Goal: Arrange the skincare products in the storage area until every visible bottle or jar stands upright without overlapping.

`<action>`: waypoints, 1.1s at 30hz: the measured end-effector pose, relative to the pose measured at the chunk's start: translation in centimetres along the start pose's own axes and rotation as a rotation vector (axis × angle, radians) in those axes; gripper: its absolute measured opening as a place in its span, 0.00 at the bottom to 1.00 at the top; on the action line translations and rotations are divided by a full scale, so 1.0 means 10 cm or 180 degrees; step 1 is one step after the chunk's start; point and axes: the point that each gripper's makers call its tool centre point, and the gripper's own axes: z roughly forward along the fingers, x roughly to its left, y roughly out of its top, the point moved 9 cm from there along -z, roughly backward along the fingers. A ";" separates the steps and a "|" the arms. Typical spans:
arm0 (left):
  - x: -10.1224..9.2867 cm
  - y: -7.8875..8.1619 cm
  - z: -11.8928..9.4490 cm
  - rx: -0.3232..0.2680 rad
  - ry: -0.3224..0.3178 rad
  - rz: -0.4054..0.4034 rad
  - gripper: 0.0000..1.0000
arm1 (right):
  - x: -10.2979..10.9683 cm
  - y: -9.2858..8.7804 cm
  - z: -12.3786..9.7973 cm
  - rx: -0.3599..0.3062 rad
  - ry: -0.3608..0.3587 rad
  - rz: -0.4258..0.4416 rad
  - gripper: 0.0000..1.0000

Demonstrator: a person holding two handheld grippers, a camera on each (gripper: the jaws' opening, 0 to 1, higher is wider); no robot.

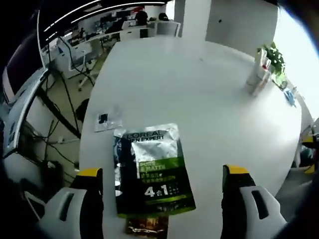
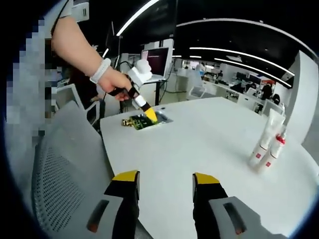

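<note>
in the left gripper view the left gripper point(image 1: 162, 186) hangs over a round white table point(image 1: 199, 89) with its yellow-tipped jaws spread wide, nothing between them; a flat l'oréal men expert sachet point(image 1: 152, 169) in silver, black and green lies face up on the tabletop in the gap between the jaws, and a smaller brown-gold sachet point(image 1: 147, 225) pokes out from under its near edge. a small clear packet point(image 1: 107, 118) with a dark mark sits just beyond the big sachet, near the table's edge. at the far side of the table a cluster of white tubes point(image 1: 259, 74) stands upright beside a small green plant point(image 1: 274, 57), well apart from the sachets. in the right gripper view the right gripper point(image 2: 164, 181) is also spread open and empty, held above the near rim of the same table point(image 2: 199, 144). there the left gripper point(image 2: 149, 114) comes in from the left, held in a person's hand point(image 2: 115, 82) with a white wristband, its yellow tip down at the sachets point(image 2: 144, 121) lying flat near the far table edge. two white tubes with red caps point(image 2: 266, 144) stand upright, close together, at the right of the table, far from the sachets. a grey mesh chair point(image 2: 65, 164) sits against the near left side of the table.
</note>
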 end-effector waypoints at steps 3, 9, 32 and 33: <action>0.05 -0.01 0.08 0.0025 0.0044 0.0027 0.94 | -0.01 -0.01 0.01 0.0039 -0.0015 0.0005 0.36; 0.06 -0.03 0.18 0.0173 0.0100 0.0134 0.85 | -0.04 -0.03 0.00 0.0080 -0.0070 0.0036 0.34; 0.05 -0.07 0.24 0.0089 -0.0006 0.0237 0.44 | -0.06 -0.08 0.02 0.0247 -0.0066 0.0010 0.24; 0.03 -0.06 0.24 0.0083 -0.0012 0.0306 0.42 | -0.06 -0.08 0.01 0.0250 -0.0066 0.0008 0.24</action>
